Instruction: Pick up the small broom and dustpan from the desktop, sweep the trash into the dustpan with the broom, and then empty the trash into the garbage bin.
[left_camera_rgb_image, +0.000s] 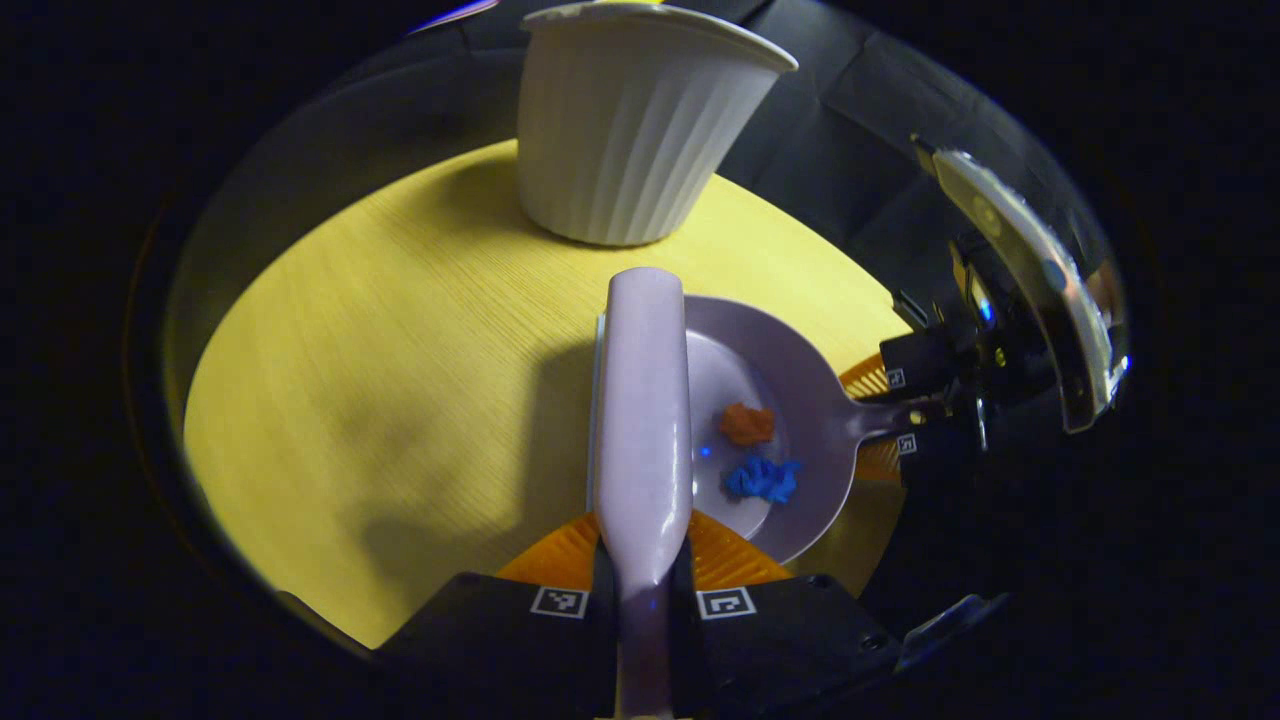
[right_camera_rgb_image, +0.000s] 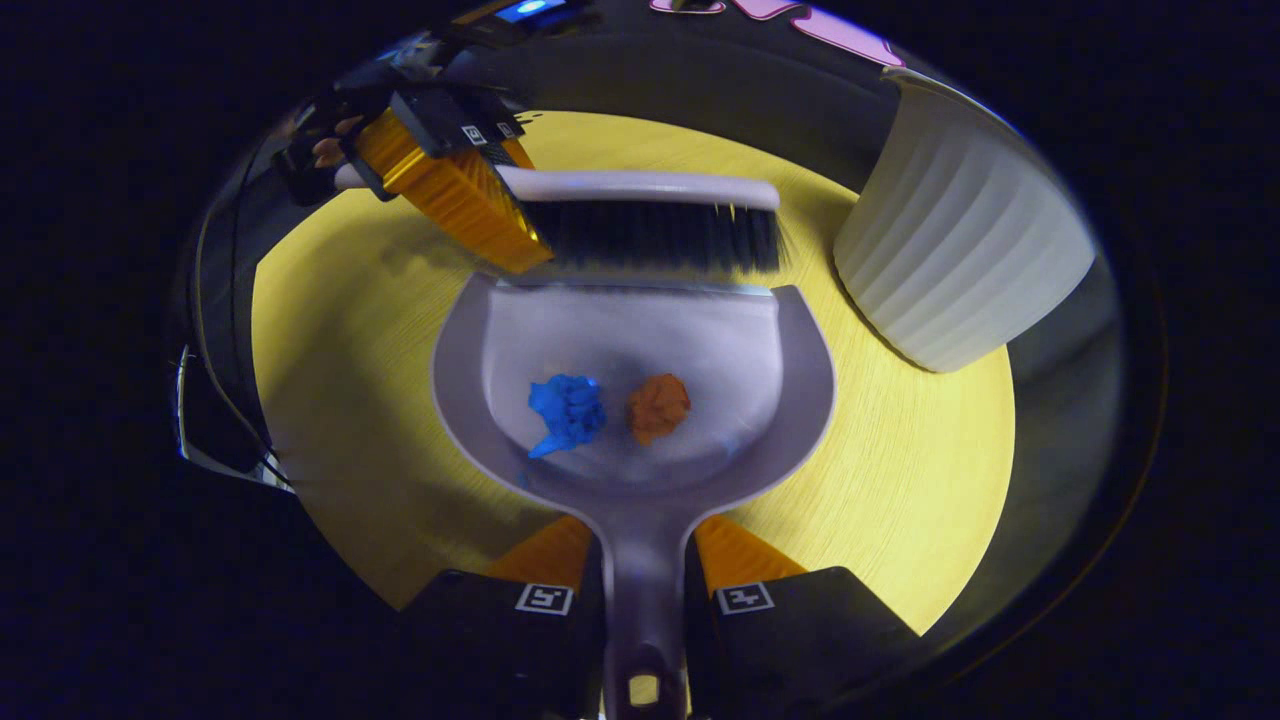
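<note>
While the left gripper (left_camera_rgb_image: 645, 590) pinches the broom (left_camera_rgb_image: 643, 400) handle, its bristles stand at the open lip of the dustpan (right_camera_rgb_image: 640, 330). The right gripper (right_camera_rgb_image: 645, 598) clamps the dustpan's handle. Blue scrap (right_camera_rgb_image: 567, 410) and orange scrap (right_camera_rgb_image: 658, 405) lie inside the dustpan; the white bin (right_camera_rgb_image: 955, 265) stands just beside it.

A table (left_camera_rgb_image: 400, 330) with a yellow, fine-grained wooden top lay under bright light. Soft dark shadows (left_camera_rgb_image: 450, 450) fell across its near left part. Behind the far edge hung the booth's black cloth wall (left_camera_rgb_image: 830, 140), creased into broad folds. Off the table's right side, in the left gripper view, stood a curved, shiny, metal-looking piece (left_camera_rgb_image: 1040, 270); what it was could not be told. A thin dark cable (right_camera_rgb_image: 225, 390) ran beside the table's edge in the right gripper view.
</note>
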